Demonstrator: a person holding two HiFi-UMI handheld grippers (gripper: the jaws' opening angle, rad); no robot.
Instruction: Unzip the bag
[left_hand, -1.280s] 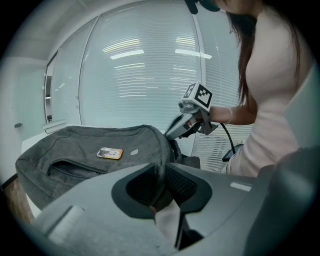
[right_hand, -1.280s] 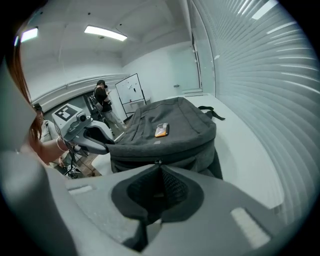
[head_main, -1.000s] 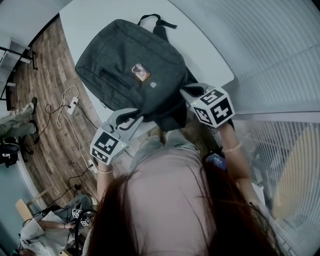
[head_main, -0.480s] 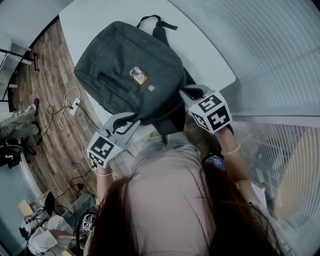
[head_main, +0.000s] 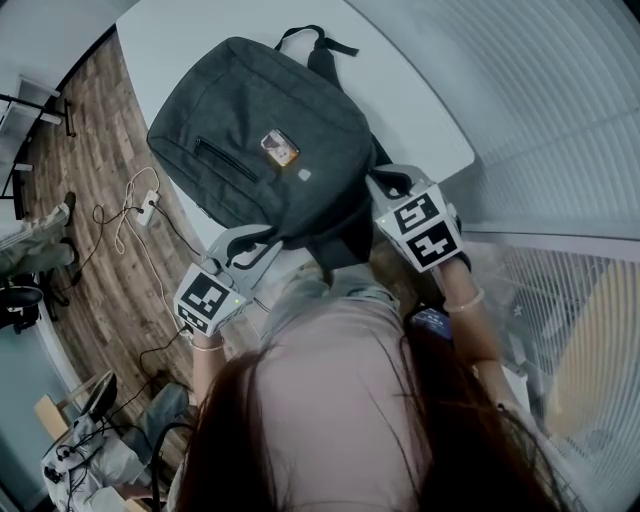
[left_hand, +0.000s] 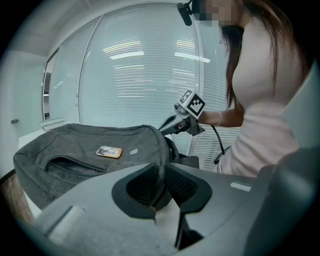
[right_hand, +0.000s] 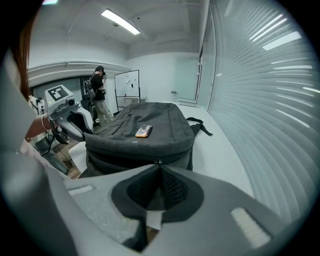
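A white worktop (head_main: 430, 110) holds a dark grey bag (head_main: 250, 120), a backpack lying flat with its front facing up and its top handle (head_main: 315, 40) at the far end. At the bag's near edge, the left hand-held gripper (left_hand: 161, 169) is closed, pinching the fabric. The right hand-held gripper (right_hand: 159, 166) is closed at the near right corner (its tips meet on a small zip pull (right_hand: 158, 162)). A small orange label (head_main: 281, 147) sits on the bag's front.
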